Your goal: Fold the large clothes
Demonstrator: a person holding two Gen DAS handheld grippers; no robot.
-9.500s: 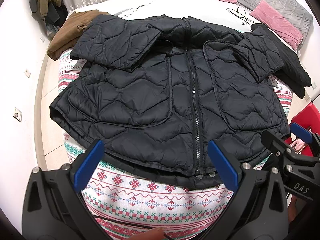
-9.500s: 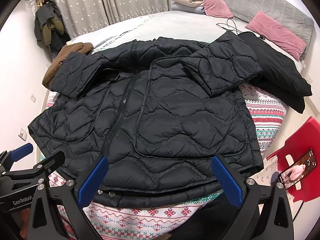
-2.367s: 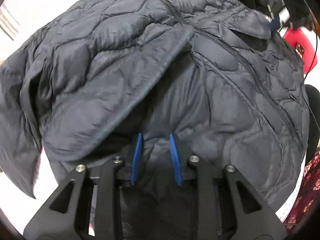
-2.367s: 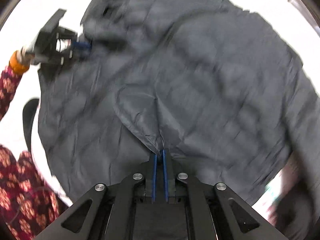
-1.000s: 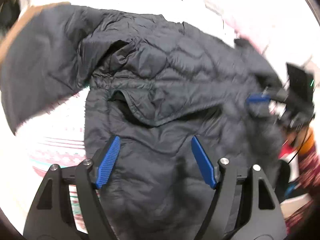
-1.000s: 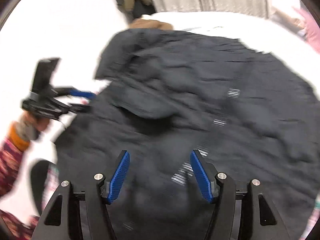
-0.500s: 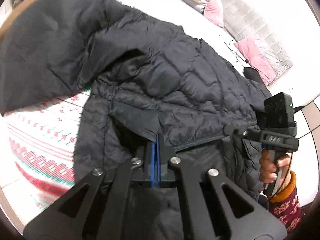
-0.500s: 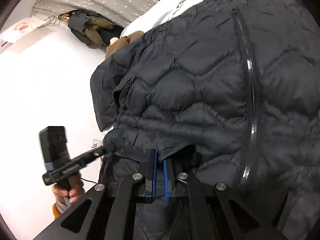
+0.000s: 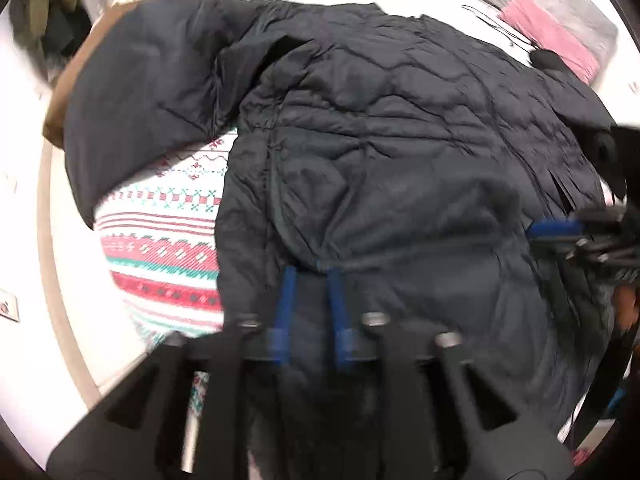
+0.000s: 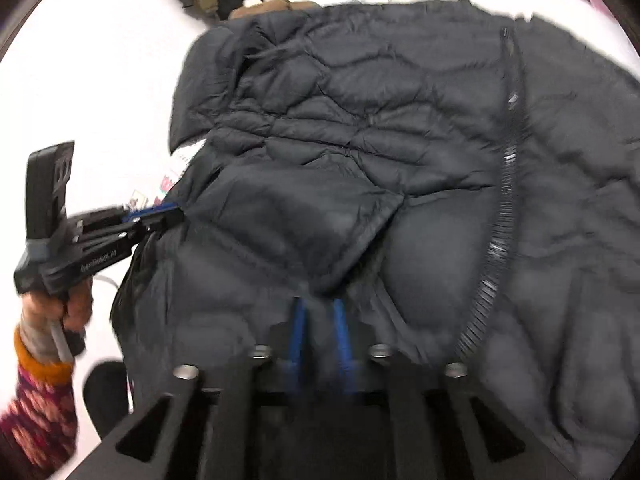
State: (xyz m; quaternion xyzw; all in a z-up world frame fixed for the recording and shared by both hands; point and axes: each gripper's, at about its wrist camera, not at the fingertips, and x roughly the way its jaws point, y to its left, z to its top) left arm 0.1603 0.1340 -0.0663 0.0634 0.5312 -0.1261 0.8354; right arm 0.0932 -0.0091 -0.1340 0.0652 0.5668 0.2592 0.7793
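A black quilted jacket (image 9: 400,140) lies spread on the bed, its lower part folded up over its body. In the left wrist view my left gripper (image 9: 310,270) has its jaws opening; the folded hem edge lies just at the tips, with the pads apart and not pressing it. In the right wrist view my right gripper (image 10: 318,304) is likewise opening, a corner of the folded flap (image 10: 328,240) resting at its tips. The jacket (image 10: 360,120) shows its zipper (image 10: 504,200) on the right. Each gripper shows in the other's view: the right gripper (image 9: 556,228) and the left gripper (image 10: 160,216).
A red, green and white patterned bedspread (image 9: 160,232) shows left of the jacket. A brown garment (image 9: 60,92) lies beyond the left sleeve. Pink pillows (image 9: 552,36) sit at the back right. A hand (image 10: 76,304) in a patterned sleeve (image 10: 36,420) holds the left gripper.
Half a second ago both grippers were shut on the jacket's hem; now both pairs of pads stand apart. Both have moved forward and down, and the hem rests on the jacket.
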